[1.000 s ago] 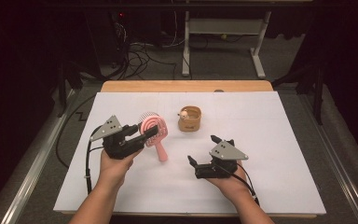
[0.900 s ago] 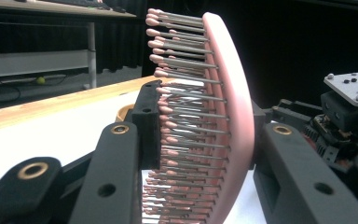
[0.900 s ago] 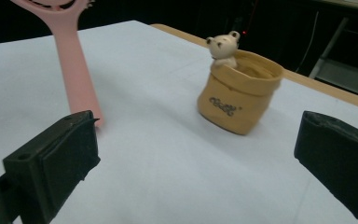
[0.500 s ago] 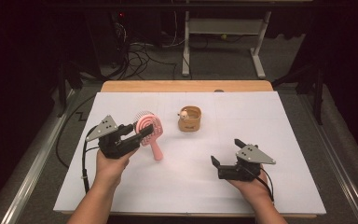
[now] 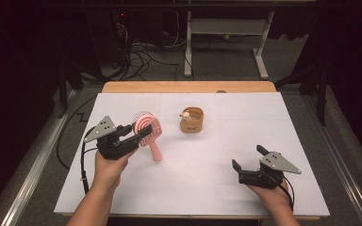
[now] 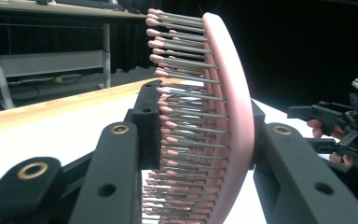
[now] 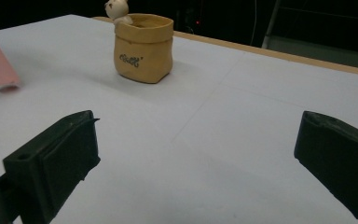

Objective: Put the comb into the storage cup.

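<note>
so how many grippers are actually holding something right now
1. The left gripper is shut on the pink hairbrush, its head clamped between the jaws. The right gripper is open and empty, low over the white table, nearer the person than the tan pot.

Your left hand (image 5: 107,162) comes in from the near edge of the counter, forearm angled toward its far right, and holds the black two-jaw left gripper (image 5: 133,135) lifted near the counter's left side. Its jaws are clamped on the head of a pink plastic hairbrush (image 5: 149,132). Your right hand (image 5: 272,192) sits low near the near right corner, holding the black right gripper (image 5: 248,161) with its jaws spread wide, gripping nothing, pointing toward the far left.
</note>
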Demonstrator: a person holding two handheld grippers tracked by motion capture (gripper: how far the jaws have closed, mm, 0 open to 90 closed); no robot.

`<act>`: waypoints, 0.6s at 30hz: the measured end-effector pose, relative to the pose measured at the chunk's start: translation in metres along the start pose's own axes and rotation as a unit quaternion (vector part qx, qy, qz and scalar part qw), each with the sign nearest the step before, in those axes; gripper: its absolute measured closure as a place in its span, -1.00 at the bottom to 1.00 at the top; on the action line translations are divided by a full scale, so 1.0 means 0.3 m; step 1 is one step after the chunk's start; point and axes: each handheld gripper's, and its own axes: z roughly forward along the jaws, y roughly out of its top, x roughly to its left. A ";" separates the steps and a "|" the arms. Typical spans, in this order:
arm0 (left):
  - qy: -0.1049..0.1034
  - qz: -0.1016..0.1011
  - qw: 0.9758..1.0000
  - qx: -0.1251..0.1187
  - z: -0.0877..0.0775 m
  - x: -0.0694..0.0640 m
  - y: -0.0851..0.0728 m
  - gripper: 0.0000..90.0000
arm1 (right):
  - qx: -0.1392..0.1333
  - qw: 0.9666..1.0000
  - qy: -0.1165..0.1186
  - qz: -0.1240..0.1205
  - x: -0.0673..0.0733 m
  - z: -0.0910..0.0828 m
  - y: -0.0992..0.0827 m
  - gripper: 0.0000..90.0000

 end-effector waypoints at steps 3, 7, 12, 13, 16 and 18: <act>0.000 0.001 1.000 -0.001 -0.001 -0.001 0.000 0.41 | -0.001 1.000 -0.005 0.006 -0.012 -0.011 -0.010 -0.99; 0.000 0.002 1.000 -0.001 0.002 -0.003 0.000 0.41 | -0.005 1.000 -0.004 0.009 -0.013 -0.009 -0.017 -0.99; -0.003 -0.001 1.000 -0.004 0.011 -0.006 0.004 0.41 | -0.007 1.000 -0.004 0.017 -0.018 -0.008 -0.020 -0.99; -0.005 -0.003 1.000 -0.005 0.013 -0.005 0.007 0.41 | -0.007 1.000 -0.003 0.018 -0.020 -0.008 -0.021 -0.99; -0.006 -0.011 1.000 -0.013 0.021 -0.005 0.019 0.41 | -0.008 1.000 -0.002 0.019 -0.023 -0.008 -0.023 -0.99; -0.007 -0.017 1.000 -0.015 0.030 -0.004 0.025 0.41 | -0.009 1.000 -0.002 0.020 -0.025 -0.008 -0.024 -0.99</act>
